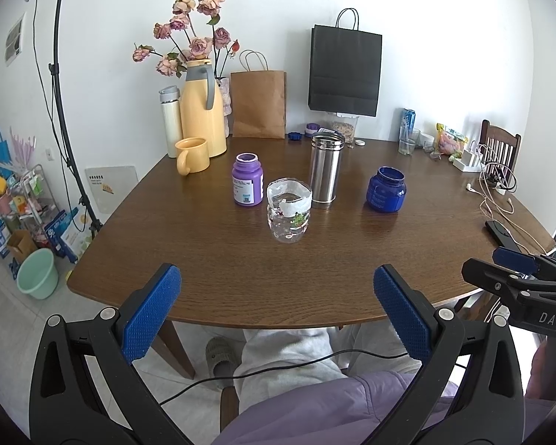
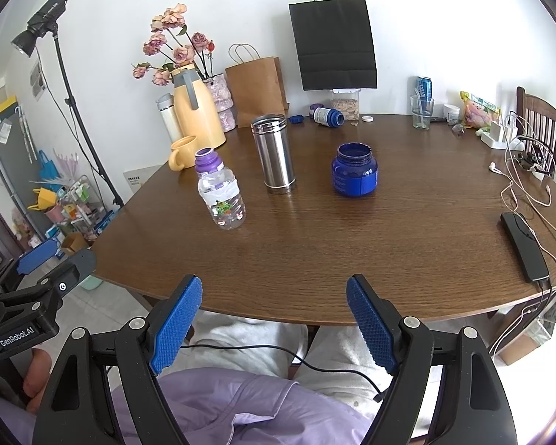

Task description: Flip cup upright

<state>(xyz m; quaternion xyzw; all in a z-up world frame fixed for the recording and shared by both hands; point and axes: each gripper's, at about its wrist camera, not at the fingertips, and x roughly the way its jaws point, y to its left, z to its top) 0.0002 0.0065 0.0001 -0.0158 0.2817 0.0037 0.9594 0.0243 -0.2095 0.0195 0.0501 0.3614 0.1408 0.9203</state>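
A steel cup (image 1: 325, 170) (image 2: 275, 154) stands mid-table; its top end looks closed and a wider band rests on the wood, so it appears mouth-down. To its left, a clear plastic cup (image 1: 289, 209) (image 2: 224, 200) with a white taped rim stands with its mouth up. My left gripper (image 1: 278, 274) is open and empty, hovering at the table's near edge. My right gripper (image 2: 275, 282) is open and empty too, just off the same edge. Both are well short of the cups.
A purple jar (image 1: 247, 180) and a blue jar (image 1: 385, 189) (image 2: 354, 174) flank the cups. A yellow mug (image 1: 191, 155), yellow jug, paper bags and bottles line the back. A phone (image 2: 524, 246) and cables lie at the right. A person's lap is below the table edge.
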